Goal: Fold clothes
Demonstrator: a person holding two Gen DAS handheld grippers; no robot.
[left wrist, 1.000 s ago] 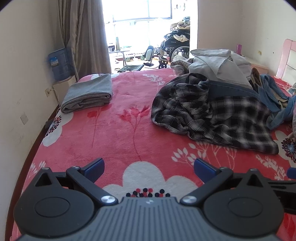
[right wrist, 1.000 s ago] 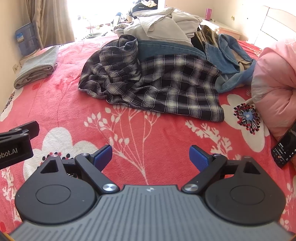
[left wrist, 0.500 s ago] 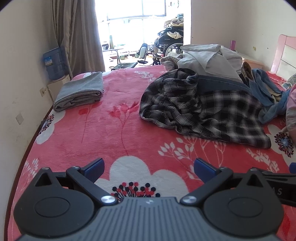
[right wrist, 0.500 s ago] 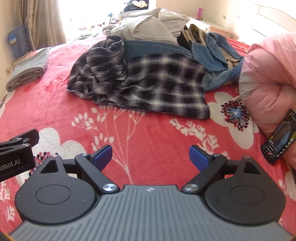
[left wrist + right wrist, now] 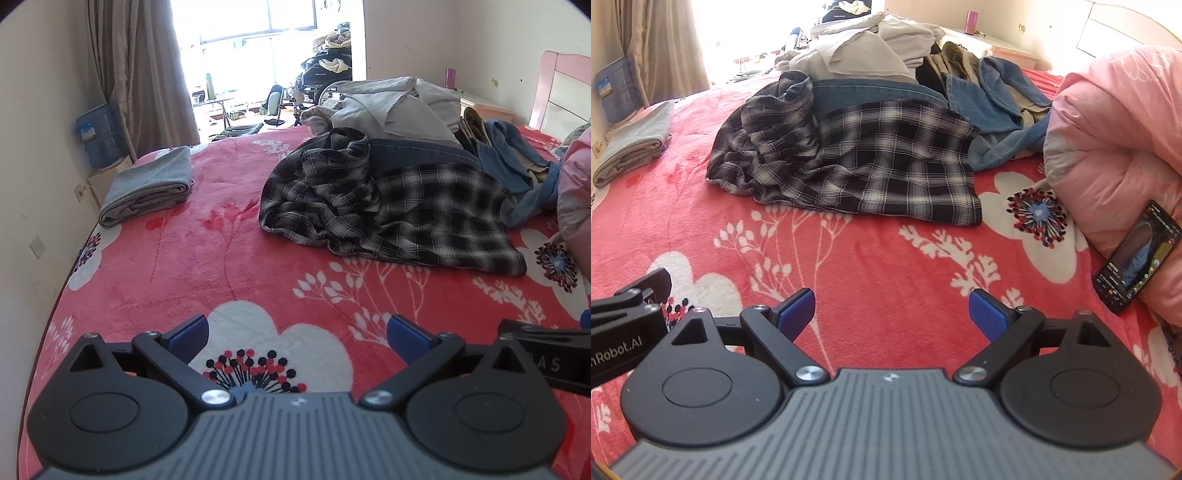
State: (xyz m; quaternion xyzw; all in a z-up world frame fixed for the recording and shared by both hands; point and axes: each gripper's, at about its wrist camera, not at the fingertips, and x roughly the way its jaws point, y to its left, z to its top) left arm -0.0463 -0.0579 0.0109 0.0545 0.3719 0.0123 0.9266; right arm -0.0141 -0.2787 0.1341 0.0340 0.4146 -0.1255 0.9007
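Left wrist view: left gripper [image 5: 297,334] jaws stand wide apart, empty, above the red floral fleece blanket [image 5: 221,273]. Right gripper [image 5: 892,312] likewise spread and empty. Crumpled black-and-white plaid shirt [image 5: 857,158] lies ahead at the front of a heap of unfolded clothes [image 5: 886,48]; folded grey towel [image 5: 151,184] sits far left.

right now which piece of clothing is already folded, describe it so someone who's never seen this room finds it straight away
Start at the red flowered bed cover and go to its far corner by the curtain and the blue water bottle. The folded grey garment lies there alone, well apart from the heap. Unlike the crumpled plaid shirt and the denim behind it, it is plain grey and a flat, neat rectangle.
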